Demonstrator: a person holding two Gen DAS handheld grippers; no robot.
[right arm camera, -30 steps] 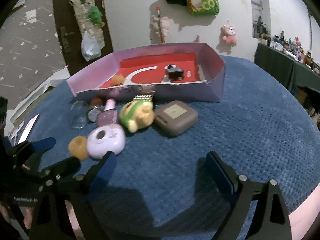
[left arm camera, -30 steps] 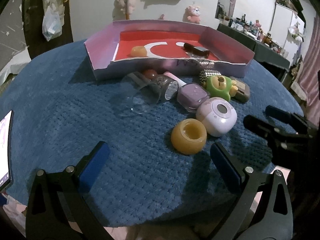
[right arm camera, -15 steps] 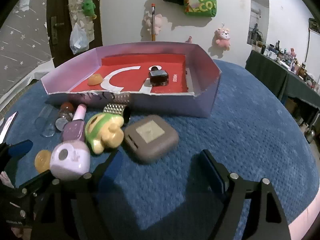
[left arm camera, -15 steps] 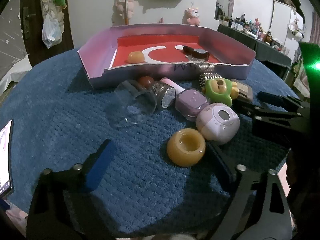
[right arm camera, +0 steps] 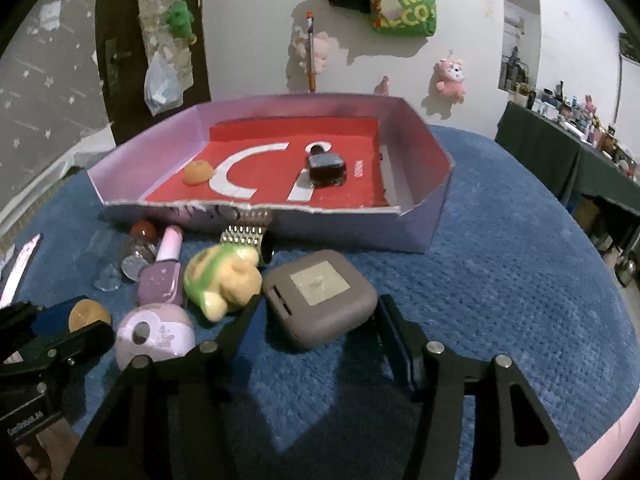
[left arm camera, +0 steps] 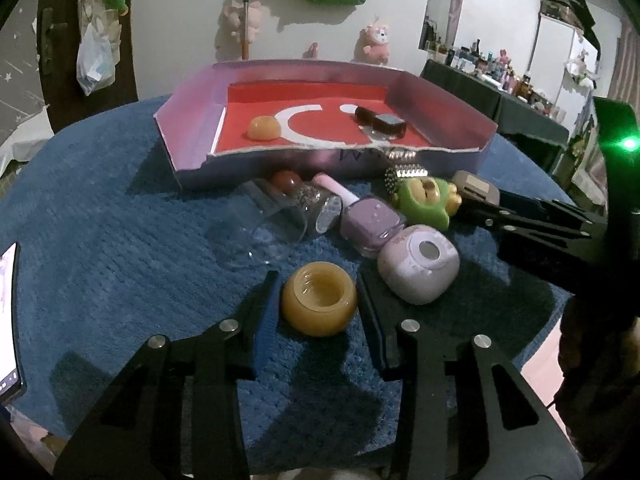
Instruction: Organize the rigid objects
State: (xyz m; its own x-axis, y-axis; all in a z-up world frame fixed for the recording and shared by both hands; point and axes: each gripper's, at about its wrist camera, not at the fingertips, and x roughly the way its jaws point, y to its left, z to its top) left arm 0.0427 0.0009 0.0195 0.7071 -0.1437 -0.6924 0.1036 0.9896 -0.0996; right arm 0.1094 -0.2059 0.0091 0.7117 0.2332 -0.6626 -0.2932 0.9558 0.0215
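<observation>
My left gripper has closed on an amber ring-shaped jar that rests on the blue cloth; both pads touch its sides. My right gripper has closed around a grey square case, fingers at both of its sides. Beside them lie a lilac round case, a purple nail polish bottle, a green-and-yellow toy, a clear glass on its side and a glitter jar. The pink box with a red floor holds an orange dome and a dark bottle.
A studded metal band lies against the box's front wall. A red ball sits behind the glass. A phone lies at the cloth's left edge. A dark table with bottles stands at the right.
Both grippers moved forward and narrowed: the left closed from wide open onto the amber jar, the right closed around the grey case. The objects on the cloth stayed put.
</observation>
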